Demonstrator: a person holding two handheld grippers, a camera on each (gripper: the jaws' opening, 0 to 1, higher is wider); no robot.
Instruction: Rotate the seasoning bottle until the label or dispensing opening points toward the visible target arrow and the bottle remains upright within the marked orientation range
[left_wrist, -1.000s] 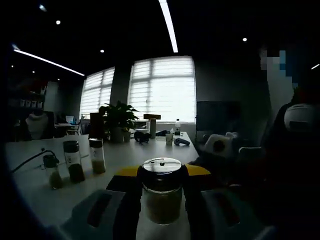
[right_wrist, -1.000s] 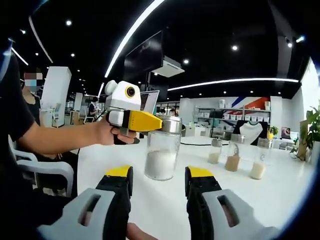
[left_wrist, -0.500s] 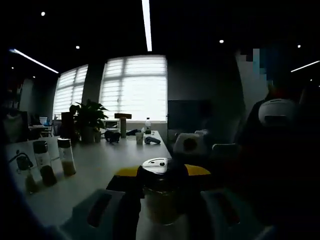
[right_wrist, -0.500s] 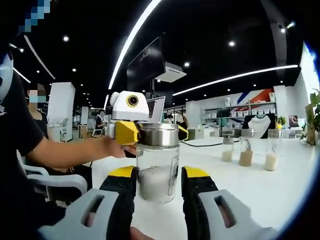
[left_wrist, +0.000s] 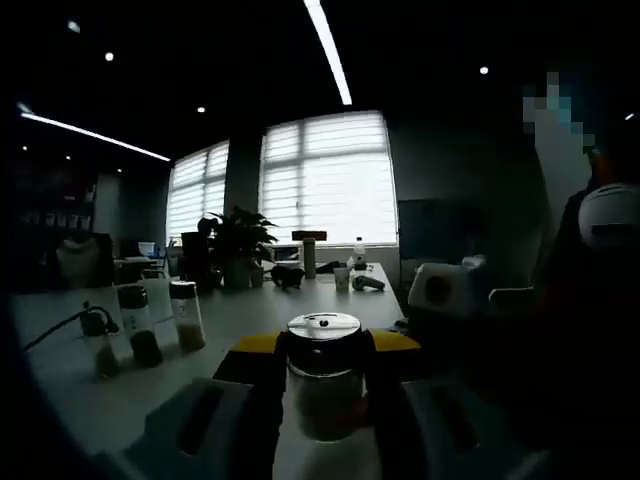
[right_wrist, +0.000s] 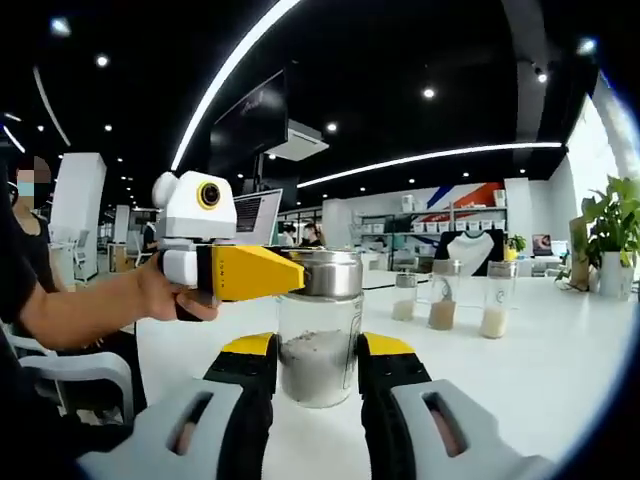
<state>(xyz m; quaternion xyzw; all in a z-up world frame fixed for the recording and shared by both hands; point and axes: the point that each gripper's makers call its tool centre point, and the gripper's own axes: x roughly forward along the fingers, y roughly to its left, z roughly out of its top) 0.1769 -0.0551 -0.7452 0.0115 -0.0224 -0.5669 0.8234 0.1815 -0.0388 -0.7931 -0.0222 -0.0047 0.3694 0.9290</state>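
A clear glass seasoning bottle (right_wrist: 318, 355) with a metal lid stands upright on the white table (right_wrist: 520, 370), holding pale powder. My right gripper (right_wrist: 317, 348) is shut on its glass body, a yellow-tipped jaw pressed to each side. The left gripper (right_wrist: 305, 272), held by a person's hand (right_wrist: 165, 292), comes in from the left and clamps the lid. In the left gripper view the same bottle (left_wrist: 323, 395) sits between the jaws of my left gripper (left_wrist: 323, 345), its pads against the lid rim. No arrow mark is visible.
Three more seasoning bottles (right_wrist: 443, 297) stand in a row further along the table, seen too in the left gripper view as bottles (left_wrist: 140, 325) at the left. A potted plant (left_wrist: 235, 240) stands near the bright windows. A person's arm reaches in from the left.
My right gripper has come up to the bottle and its jaws now touch the glass; a second ago they stood short of it. The left gripper stays on the lid.
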